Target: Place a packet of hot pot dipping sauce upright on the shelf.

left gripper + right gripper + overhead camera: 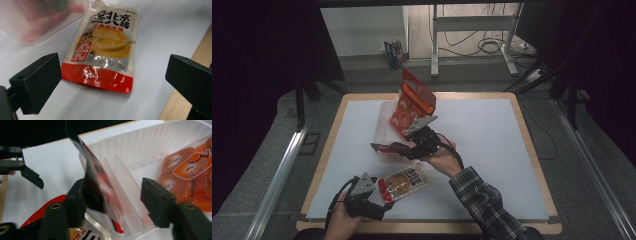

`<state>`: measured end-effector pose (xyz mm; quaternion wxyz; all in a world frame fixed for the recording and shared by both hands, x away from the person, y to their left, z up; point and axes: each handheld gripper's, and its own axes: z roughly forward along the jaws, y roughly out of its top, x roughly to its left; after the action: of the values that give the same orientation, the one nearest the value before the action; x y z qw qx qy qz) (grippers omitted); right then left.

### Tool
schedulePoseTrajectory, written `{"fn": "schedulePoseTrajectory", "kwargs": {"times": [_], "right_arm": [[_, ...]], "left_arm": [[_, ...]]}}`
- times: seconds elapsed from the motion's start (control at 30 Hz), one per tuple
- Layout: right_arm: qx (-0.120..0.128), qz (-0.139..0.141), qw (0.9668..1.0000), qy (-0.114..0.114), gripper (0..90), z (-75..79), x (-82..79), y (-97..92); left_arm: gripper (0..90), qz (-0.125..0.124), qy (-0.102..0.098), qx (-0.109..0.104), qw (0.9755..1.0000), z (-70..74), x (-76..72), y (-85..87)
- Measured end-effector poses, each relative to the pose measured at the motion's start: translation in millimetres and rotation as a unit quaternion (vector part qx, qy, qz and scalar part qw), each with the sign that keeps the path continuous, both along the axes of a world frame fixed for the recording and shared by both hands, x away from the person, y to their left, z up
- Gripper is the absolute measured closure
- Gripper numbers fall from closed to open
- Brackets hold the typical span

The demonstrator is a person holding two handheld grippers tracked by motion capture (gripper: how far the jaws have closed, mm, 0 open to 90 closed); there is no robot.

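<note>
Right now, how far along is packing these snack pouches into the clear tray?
Done, it seems: an orange packet leans upright in the clear tray. In hand: the right gripper stands open at the tray, a dark red pouch between its jaws, against one pad. Left: the sauce pouch lies flat on the white mat before the open left gripper.

Right gripper [112,202] has its jaws apart, with a dark red packet [96,190] standing on edge against the left jaw, clear of the right one. Behind sits a clear tray [140,147] holding an orange bag [190,170]. Left gripper [17,165] sits far off over the white counter [50,165].
</note>
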<state>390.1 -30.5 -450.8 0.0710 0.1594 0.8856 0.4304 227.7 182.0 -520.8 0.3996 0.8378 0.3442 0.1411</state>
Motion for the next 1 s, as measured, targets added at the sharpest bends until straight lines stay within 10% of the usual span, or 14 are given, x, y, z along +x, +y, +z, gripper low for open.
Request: {"fn": "schedulePoseTrajectory", "kwargs": {"times": [0.37,1.0], "right_arm": [[0.004,-0.006,0.9999,0.011,10.7,-2.4,-10.1,-13.6],[0.001,-0.038,0.9991,0.02,0.4,-7.4,-27.4,-47.4]], "left_arm": [[1.2,-0.007,-0.001,0.015,0.9999,-1.0,-0.4,-2.9],[1.8,0.001,-0.005,0.014,0.9999,1.8,-1.1,1.6]]}}
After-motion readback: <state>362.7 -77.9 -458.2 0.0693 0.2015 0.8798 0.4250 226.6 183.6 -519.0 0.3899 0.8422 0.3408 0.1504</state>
